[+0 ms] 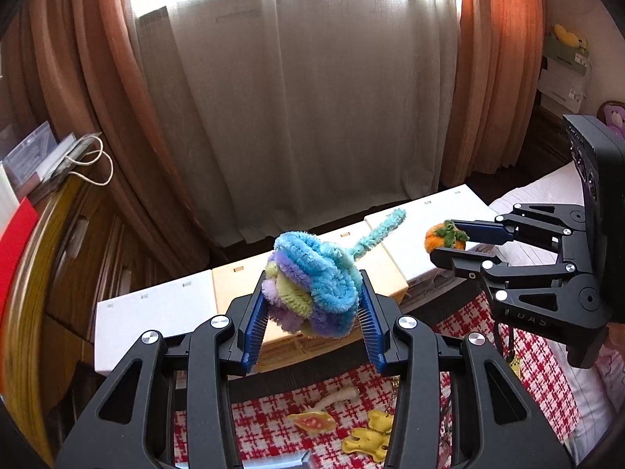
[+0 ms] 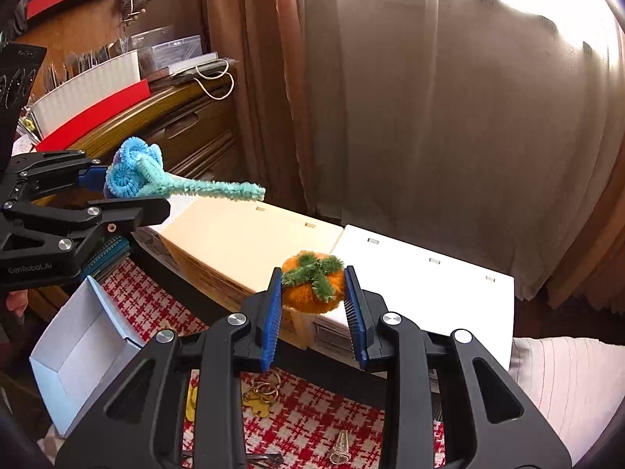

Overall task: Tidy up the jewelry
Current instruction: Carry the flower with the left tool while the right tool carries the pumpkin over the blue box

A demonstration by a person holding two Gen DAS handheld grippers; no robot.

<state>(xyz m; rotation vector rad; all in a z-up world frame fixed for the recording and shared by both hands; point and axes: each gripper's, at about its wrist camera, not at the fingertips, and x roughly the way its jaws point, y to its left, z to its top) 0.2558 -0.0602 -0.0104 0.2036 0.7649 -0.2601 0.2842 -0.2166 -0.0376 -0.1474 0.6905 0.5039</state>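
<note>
The left gripper (image 1: 312, 308) has its jaws pinching a pipe-cleaner flower (image 1: 312, 285) of blue, purple and pale green, its light blue stem pointing away over the wooden box (image 2: 242, 242); the flower is held in the air above that box. Right of the wooden box stands a white box (image 2: 425, 293). The right gripper (image 2: 314, 312) has its jaws pinching a fuzzy orange pumpkin charm (image 2: 312, 285) with a green top, lifted above the seam between the two boxes. Nearer than the wooden box, on the red checked cloth (image 2: 312, 426) covering the desk, lie metal rings (image 2: 263, 389), yellow charms (image 1: 371, 432) and an open pale blue box (image 2: 82, 348).
</note>
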